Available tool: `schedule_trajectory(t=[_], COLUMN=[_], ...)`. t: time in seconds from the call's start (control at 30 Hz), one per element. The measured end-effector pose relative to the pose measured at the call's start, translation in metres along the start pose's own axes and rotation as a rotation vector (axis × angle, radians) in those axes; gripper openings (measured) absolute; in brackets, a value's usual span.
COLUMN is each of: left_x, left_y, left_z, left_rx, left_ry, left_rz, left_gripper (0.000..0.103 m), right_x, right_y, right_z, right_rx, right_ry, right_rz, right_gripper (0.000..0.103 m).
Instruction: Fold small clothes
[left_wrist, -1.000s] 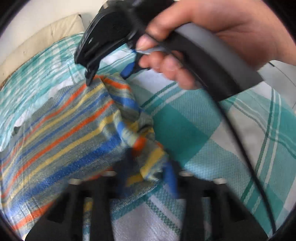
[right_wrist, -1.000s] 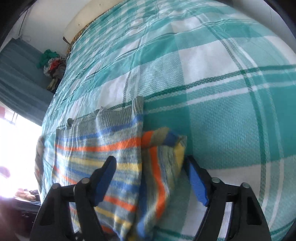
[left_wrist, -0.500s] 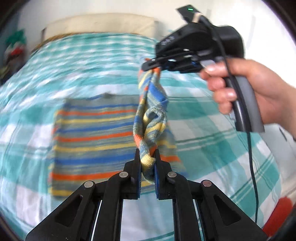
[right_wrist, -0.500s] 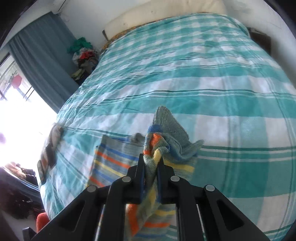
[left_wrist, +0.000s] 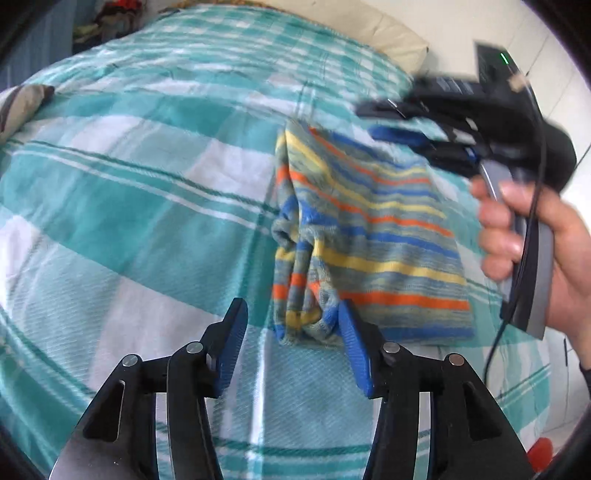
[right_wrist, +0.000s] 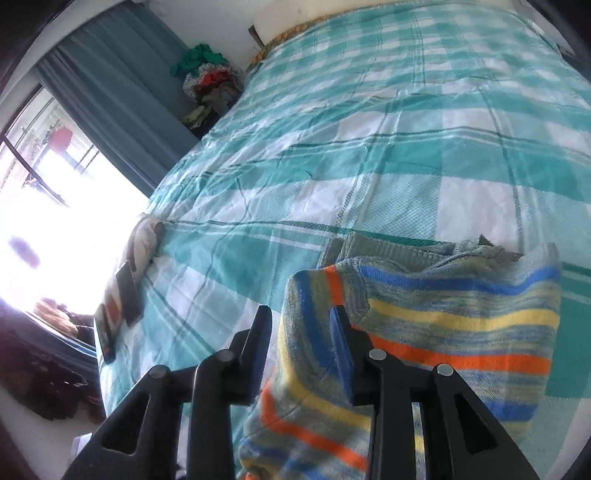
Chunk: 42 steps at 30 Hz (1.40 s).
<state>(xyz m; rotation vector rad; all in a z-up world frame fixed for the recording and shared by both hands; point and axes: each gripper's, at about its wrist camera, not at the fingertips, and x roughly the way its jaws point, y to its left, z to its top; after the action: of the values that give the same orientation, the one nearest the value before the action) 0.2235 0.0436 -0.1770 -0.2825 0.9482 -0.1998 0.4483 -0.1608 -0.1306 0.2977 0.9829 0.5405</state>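
Observation:
A small striped knit garment (left_wrist: 365, 236), grey with blue, yellow and orange bands, lies folded over on the teal checked bedspread (left_wrist: 147, 184). My left gripper (left_wrist: 291, 332) is open at its near left corner, its right finger touching the bunched edge. My right gripper (right_wrist: 299, 332) is open over the garment (right_wrist: 443, 325) at its far end; its right finger rests on the cloth. It also shows blurred in the left wrist view (left_wrist: 424, 129), held by a hand.
A cream pillow (left_wrist: 388, 40) lies at the head of the bed. A brown and white cloth (right_wrist: 144, 240) lies at the bed's left edge. A pile of clothes (right_wrist: 207, 85) sits beside a blue curtain (right_wrist: 110, 99) and a bright window.
Both grippers held the garment's edge lifted half a second ago. They have laid it over onto itself and opened, and the garment now lies folded on the bed.

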Motion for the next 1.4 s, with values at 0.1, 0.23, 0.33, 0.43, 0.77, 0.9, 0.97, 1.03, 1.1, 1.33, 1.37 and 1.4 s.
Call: schedule_trajectory(t=[0.1,0.23,0.33,0.43,0.77,0.9,0.97,1.03,1.1,1.33,1.37,1.4], left_x=[-0.014,0.006,0.042,0.031,-0.02,-0.013,-0.006,0.009,0.031,0.1,0.097,0.09], left_y=[-0.004,-0.024,-0.002,0.006,0.009,-0.013,-0.024,-0.035,-0.041,-0.02,-0.02,-0.018], left_z=[0.0,0.0,0.005,0.007,0.001,0.032,0.049,0.066,0.079,0.085,0.088,0.092], left_rx=[0.023,0.115,0.037,0.028,0.073,0.114,0.147,0.191,0.224,0.245,0.242,0.232], left_ry=[-0.045,-0.015,0.091,0.088,0.038,0.025,0.012,0.006,0.021,0.134,0.14,0.134], left_rz=[-0.048,0.02,0.072,0.096,0.027,-0.018,-0.017,-0.004,0.017,0.131,0.12,0.109], left_gripper=[0.053,0.035,0.006,0.009,0.067,0.067,0.067,0.064,0.055,0.009,0.011,0.017], right_x=[-0.052,-0.093,-0.074,-0.076,-0.138,-0.141,-0.143,-0.141,-0.134,-0.037,-0.028,-0.032], right_y=[-0.006,-0.014,-0.038,-0.05,-0.054,-0.059,-0.055,-0.045,-0.033,-0.054,-0.06,-0.058], right_z=[-0.027,-0.091,-0.147,-0.183,-0.223,-0.205,-0.189,-0.164,-0.143,-0.104,-0.105,-0.101], right_rx=[-0.08,-0.184,-0.141,-0.106,0.002,0.022,-0.003,-0.054,-0.104,-0.072,-0.076,-0.096], right_ry=[-0.047,-0.007,0.122,0.113,-0.024,-0.045,-0.067,-0.089,-0.106,0.086,0.115,0.094], right_rz=[-0.071,-0.106,-0.189,-0.262,-0.246,-0.25,-0.255,-0.243,-0.225,-0.205,-0.212,-0.205], right_gripper=[0.033,0.033,0.03,0.03,0.05,0.051,0.05,0.046,0.041,0.039,0.039,0.038])
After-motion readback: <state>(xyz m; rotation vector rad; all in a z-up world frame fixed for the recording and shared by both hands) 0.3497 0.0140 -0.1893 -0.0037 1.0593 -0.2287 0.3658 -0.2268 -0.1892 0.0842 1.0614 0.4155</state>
